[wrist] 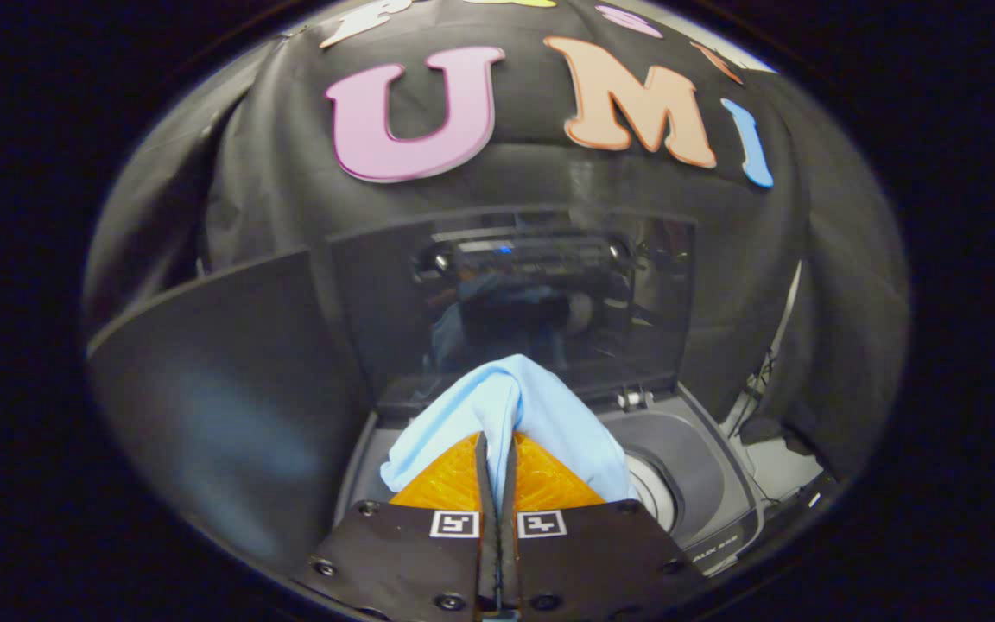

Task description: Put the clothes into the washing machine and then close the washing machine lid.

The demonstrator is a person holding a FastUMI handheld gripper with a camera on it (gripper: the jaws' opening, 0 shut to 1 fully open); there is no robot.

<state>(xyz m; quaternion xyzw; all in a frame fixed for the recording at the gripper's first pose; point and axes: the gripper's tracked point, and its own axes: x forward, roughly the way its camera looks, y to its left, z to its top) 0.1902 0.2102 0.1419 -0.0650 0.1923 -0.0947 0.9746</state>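
Garment held above open washer; release not yet made.

I have the gripper (497,449) fingers clenched on the light blue cloth (506,406), which drapes over them above the washing machine (705,484), its lid (515,294) raised beyond. Risk: the drum opening (657,492) sits to one side; a release here may leave cloth on the rim and obstruct lid closure.

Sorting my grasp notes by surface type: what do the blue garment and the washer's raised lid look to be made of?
Blue garment: soft matte woven fabric, judging by its folds, pinched in the hand-held gripper. Raised lid: dark glossy glass or plastic, since it mirrors the room.
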